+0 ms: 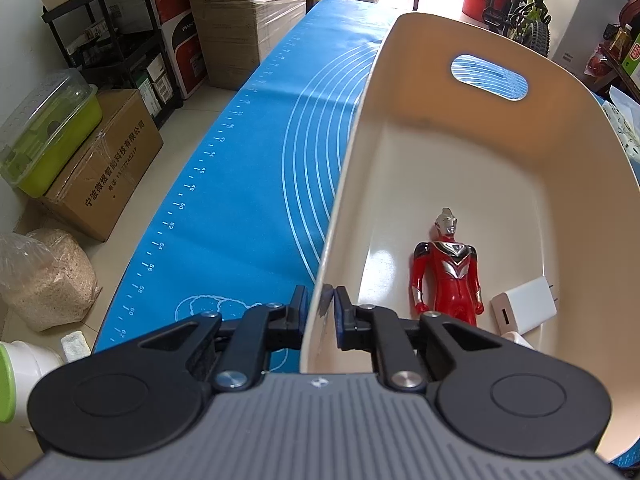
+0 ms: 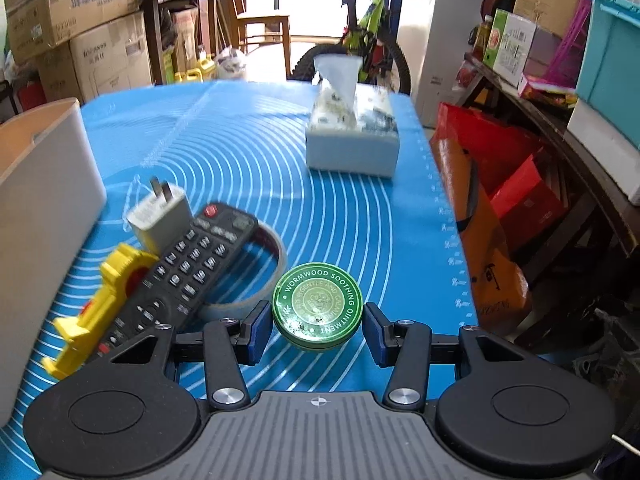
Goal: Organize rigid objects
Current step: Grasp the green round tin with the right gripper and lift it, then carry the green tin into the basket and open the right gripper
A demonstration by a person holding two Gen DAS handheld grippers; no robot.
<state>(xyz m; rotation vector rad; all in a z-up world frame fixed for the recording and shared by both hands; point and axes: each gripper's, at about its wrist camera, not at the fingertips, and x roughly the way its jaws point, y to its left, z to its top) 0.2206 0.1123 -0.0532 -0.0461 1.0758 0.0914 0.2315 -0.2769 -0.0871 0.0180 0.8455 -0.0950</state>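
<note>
Left gripper (image 1: 320,312): clamped on bin's near-left wall
Bin (image 1: 360,128): cream, on blue mat (image 1: 248,184)
Inside: red figure (image 1: 450,268) beside white charger (image 1: 524,306), near end

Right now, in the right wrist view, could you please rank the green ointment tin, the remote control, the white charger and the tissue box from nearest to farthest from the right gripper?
1. Green ointment tin: between the open fingers of the right gripper.
2. Remote control: ahead on the left, resting over a tape roll.
3. White charger: farther left, behind the remote.
4. Tissue box: far end of the blue mat, slightly right.
</note>
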